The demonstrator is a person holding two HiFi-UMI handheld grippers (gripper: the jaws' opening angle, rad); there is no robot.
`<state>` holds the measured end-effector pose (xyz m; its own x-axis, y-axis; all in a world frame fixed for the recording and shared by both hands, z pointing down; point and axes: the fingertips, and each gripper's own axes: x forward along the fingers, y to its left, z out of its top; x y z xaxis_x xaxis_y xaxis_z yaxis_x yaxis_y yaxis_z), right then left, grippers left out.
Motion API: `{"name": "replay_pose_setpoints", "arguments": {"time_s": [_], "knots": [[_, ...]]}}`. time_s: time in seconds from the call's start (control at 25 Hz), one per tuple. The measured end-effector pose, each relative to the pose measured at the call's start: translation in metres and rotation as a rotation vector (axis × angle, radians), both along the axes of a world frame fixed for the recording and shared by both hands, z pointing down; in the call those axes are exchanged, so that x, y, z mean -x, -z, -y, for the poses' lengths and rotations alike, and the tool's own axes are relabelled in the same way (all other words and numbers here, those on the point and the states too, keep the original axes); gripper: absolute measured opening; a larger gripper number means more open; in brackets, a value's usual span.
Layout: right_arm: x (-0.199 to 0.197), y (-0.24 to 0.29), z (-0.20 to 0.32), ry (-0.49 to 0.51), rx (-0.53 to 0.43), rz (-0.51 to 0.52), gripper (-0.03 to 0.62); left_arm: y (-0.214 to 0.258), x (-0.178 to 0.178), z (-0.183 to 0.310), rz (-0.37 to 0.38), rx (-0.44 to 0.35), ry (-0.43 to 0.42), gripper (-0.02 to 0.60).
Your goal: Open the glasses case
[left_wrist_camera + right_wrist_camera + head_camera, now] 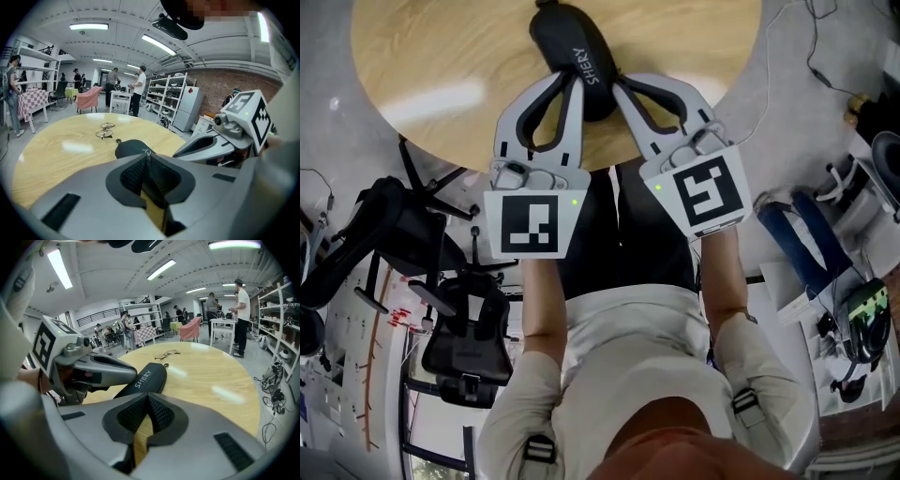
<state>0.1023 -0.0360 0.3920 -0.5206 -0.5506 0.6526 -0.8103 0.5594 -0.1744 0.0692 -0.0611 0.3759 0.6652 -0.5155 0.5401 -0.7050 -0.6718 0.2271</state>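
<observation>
A black zipped glasses case point(569, 49) marked "SHERY" lies shut on the round wooden table point(441, 84), close to its near edge. My left gripper point(574, 81) is shut and holds nothing, its tips at the case's near end on the left side. Just right of that end, my right gripper point(619, 88) is also shut and empty. In the left gripper view the case point(132, 146) lies just past the closed jaws point(149, 156), with the right gripper point(182, 151) beside it. The right gripper view shows the case point(149, 375) ahead of its closed jaws point(148, 396). A pair of glasses point(166, 354) rests farther back on the table.
Black office chairs point(459, 352) stand on the floor at the left, below the table edge. Cables, a blue strap and headphones point(866, 319) lie at the right. Several people, tables and shelves point(168, 96) fill the room beyond.
</observation>
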Motion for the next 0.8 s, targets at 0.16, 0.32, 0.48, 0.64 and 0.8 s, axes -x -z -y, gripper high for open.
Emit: {"name": "replay_pose_setpoints", "arguments": {"time_s": [0.16, 0.32, 0.48, 0.64, 0.8], "knots": [[0.022, 0.002, -0.008, 0.032, 0.011, 0.027, 0.020, -0.002, 0.014, -0.003, 0.000, 0.017, 0.046, 0.021], [0.034, 0.009, -0.007, 0.038, -0.003, 0.059, 0.020, 0.000, 0.031, -0.003, 0.014, 0.017, 0.077, 0.022], [0.052, 0.006, -0.002, 0.069, -0.006, 0.049, 0.020, 0.005, 0.051, -0.002, 0.009, 0.012, 0.100, 0.021], [0.057, 0.010, 0.000, 0.094, -0.010, 0.054, 0.020, 0.015, 0.046, -0.001, 0.018, -0.021, 0.075, 0.021], [0.067, 0.013, 0.005, 0.108, -0.009, 0.072, 0.020, 0.015, 0.055, -0.007, 0.085, -0.052, 0.056, 0.022]]}}
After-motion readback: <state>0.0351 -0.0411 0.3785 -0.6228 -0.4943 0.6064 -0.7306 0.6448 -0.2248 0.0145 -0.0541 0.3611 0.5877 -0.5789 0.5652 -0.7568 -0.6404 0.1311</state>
